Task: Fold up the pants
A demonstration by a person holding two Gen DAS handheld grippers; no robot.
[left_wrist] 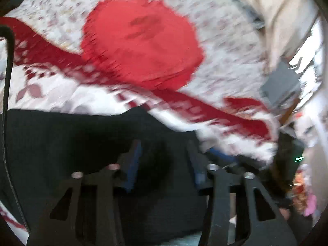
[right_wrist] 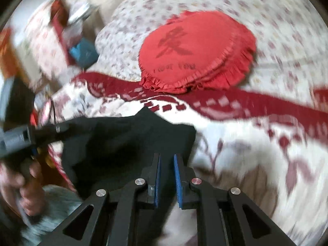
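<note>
Through the left wrist camera, which is smeared by blur, I look down over my left gripper (left_wrist: 164, 162), whose two blue-padded fingers stand apart with dark cloth showing in the gap; I cannot tell whether the pads press on that cloth or merely hang above it. The black pants (left_wrist: 71, 139) fill the lower half of this view, bunched on a white bedspread (left_wrist: 221, 47) printed with small flowers and crossed by a deep red band (left_wrist: 41, 47). Beyond them lies a round red cushion (left_wrist: 141, 45), and a pale curtain (left_wrist: 272, 12) hangs at the upper right. Through the right wrink camera, somewhat sharper, my right gripper (right_wrist: 166, 170) has its fingers drawn close with only a narrow slot between the pads, and nothing is visibly caught there; the pants (right_wrist: 127, 143) lie just ahead and to the left of the tips, one corner peaked up toward the red band. At the left edge I see a hand (right_wrist: 18, 186) gripping the handle of the other gripper, whose black fingers reach over the cloth. I judge that I am early in the fold, gathering or carrying an edge of the pants, which are not yet flat. The next move seems to call for spreading the cloth smooth on open bedspread before doubling it. The cushion sits near, just past the red band, and could crowd the cloth, while clutter (right_wrist: 67, 30) beside the bed stays well apart.
</note>
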